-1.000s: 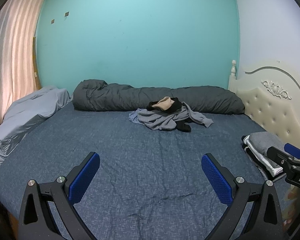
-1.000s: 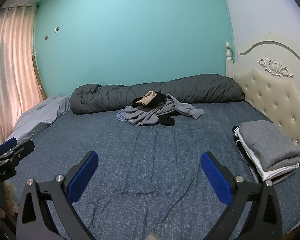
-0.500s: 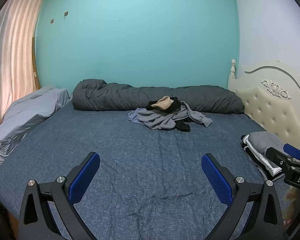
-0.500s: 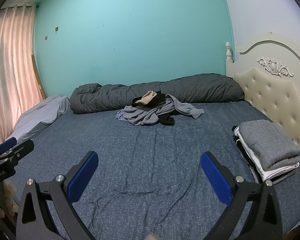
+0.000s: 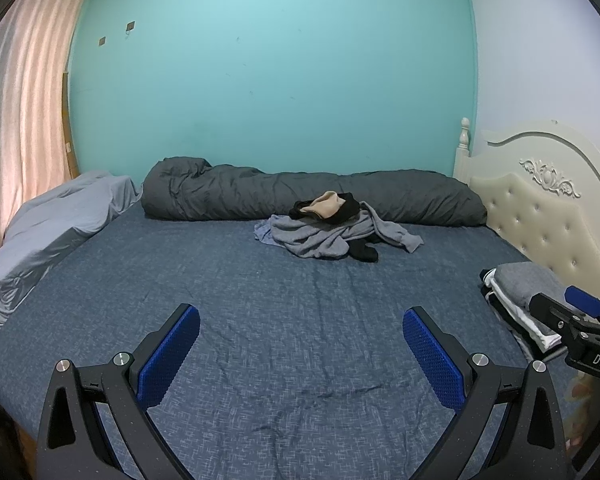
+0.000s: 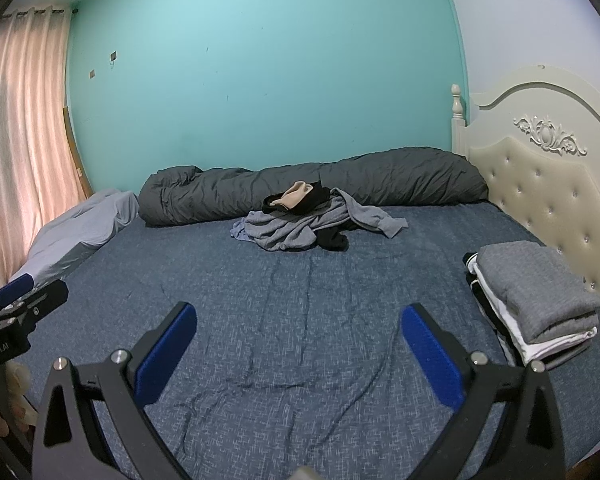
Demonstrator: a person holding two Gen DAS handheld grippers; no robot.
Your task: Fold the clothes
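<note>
Both tools held wide open and empty over a blue bed, unfolded clothes far ahead.

The left tool (image 5: 300, 340) and right tool (image 6: 298, 338) hover above the bed (image 5: 300, 300), gripping nothing. The heap of loose clothes (image 5: 336, 228) lies at the far side, just in front of the rolled dark duvet (image 5: 312, 196); its long axis runs left to right, one grey sleeve trailing toward the headboard (image 6: 540, 184). A folded stack (image 6: 536, 300) sits at the right edge of the bed, its long side running away from the camera.
</note>
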